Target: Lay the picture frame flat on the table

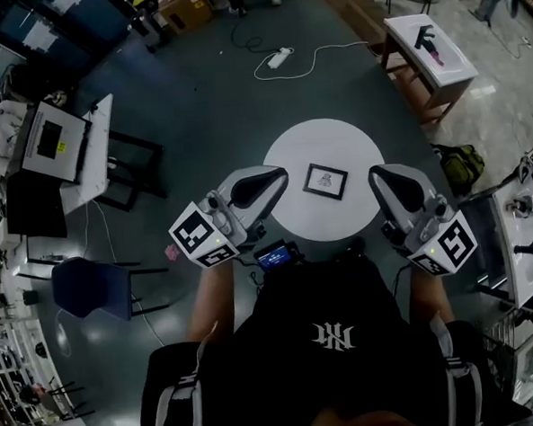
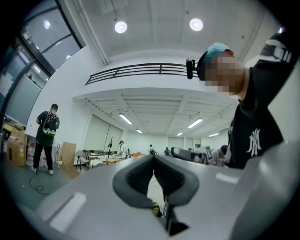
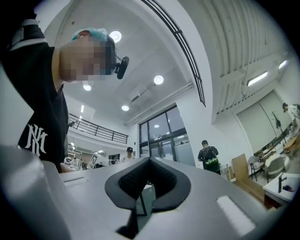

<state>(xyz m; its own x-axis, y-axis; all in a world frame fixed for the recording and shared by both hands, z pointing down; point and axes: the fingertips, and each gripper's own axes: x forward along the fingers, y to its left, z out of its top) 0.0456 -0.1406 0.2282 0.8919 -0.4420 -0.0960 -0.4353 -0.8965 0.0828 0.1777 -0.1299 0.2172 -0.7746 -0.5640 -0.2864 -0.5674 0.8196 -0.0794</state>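
A small dark-rimmed picture frame (image 1: 326, 180) lies face up near the middle of the round white table (image 1: 299, 152) in the head view. My left gripper (image 1: 278, 175) is held over the table's left edge, to the left of the frame and apart from it. My right gripper (image 1: 381, 175) is over the right edge, to the right of the frame. Both point upward, so neither gripper view shows the table or the frame. The left gripper (image 2: 153, 157) and the right gripper (image 3: 149, 160) have their tips together with nothing between them.
A green bag (image 1: 462, 164) sits on the floor right of the table. A white side table (image 1: 460, 70) stands at the back right. A desk with a monitor (image 1: 50, 140) and a blue chair (image 1: 91, 286) are at the left. A power strip with its cable (image 1: 280, 58) lies beyond the table.
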